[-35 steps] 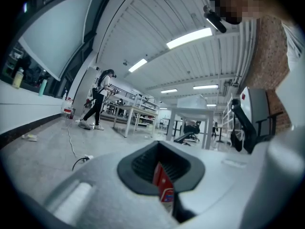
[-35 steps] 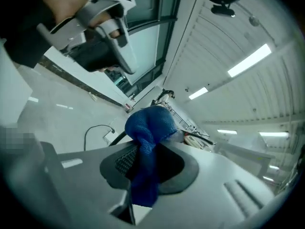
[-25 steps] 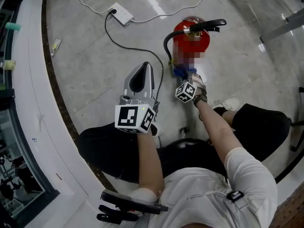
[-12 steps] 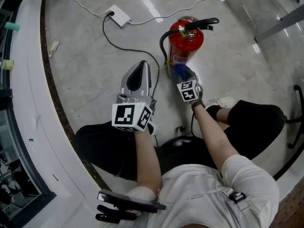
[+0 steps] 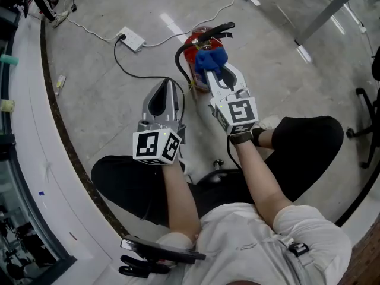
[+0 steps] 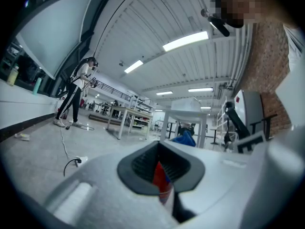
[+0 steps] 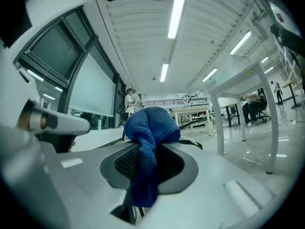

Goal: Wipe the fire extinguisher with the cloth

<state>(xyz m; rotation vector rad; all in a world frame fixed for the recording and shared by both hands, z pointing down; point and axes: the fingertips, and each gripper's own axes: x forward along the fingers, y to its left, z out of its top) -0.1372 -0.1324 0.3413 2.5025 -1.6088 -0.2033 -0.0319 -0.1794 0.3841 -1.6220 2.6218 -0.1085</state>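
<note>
One claw does the work — the right claw (image 5: pixel 215 71) is clamped on the bunched blue cloth (image 5: pixel 209 59), which seems pressed to the top of the red fire extinguisher (image 5: pixel 189 45) standing on the floor (image 5: pixel 101 94). The left claw (image 5: pixel 161 94) hangs closed and empty, near it but apart. To wipe well, I judge, press the cloth's fat fold flat and sweep round the shoulder — without snagging the black hose (image 5: pixel 177 61) or tipping the cylinder.

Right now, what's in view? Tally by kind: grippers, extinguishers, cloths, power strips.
Grippers: 2, the left gripper and the right gripper
Fire extinguisher: 1
Blue cloth: 1, clamped in the right gripper
Power strip: 1, on the floor
Total: 5
</note>
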